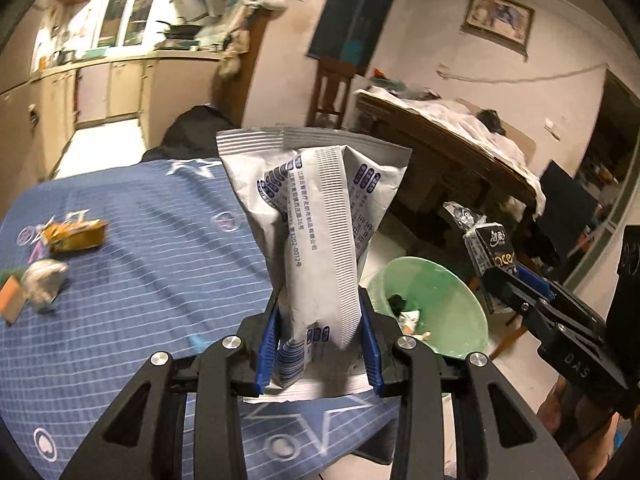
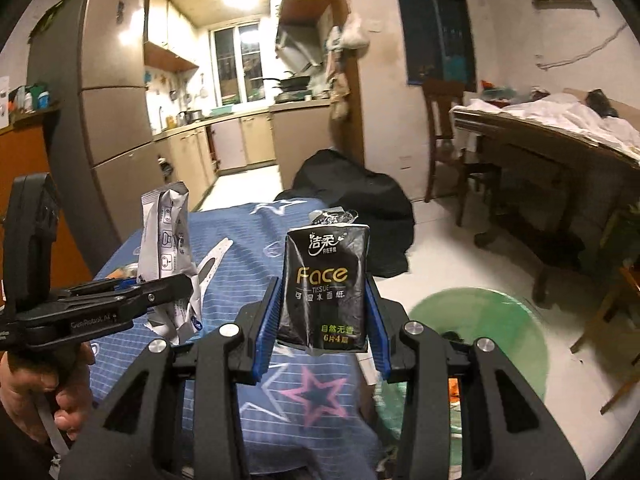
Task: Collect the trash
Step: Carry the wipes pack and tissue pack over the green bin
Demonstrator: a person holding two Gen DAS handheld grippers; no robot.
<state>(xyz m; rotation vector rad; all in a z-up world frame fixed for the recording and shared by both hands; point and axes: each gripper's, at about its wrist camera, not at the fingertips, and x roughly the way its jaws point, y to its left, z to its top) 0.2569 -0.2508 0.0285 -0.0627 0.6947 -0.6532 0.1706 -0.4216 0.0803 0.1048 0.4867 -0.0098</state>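
My left gripper (image 1: 322, 332) is shut on a white plastic wrapper (image 1: 316, 216) with blue print, held upright above the right edge of the blue cloth table (image 1: 152, 248). It also shows in the right wrist view (image 2: 168, 248). My right gripper (image 2: 322, 328) is shut on a black "Face" tissue packet (image 2: 326, 284), held above the table's edge; the packet shows in the left wrist view (image 1: 486, 248). A green bin (image 1: 436, 308) with some trash inside stands on the floor right of the table, below both grippers; it also shows in the right wrist view (image 2: 480, 328).
A gold wrapper (image 1: 76, 234), a crumpled white paper ball (image 1: 42, 284) and a brown card piece (image 1: 12, 300) lie on the table's left side. A black bag (image 2: 352, 196) lies on the floor beyond the table. A wooden table (image 2: 552, 148) and chair (image 2: 444, 128) stand to the right.
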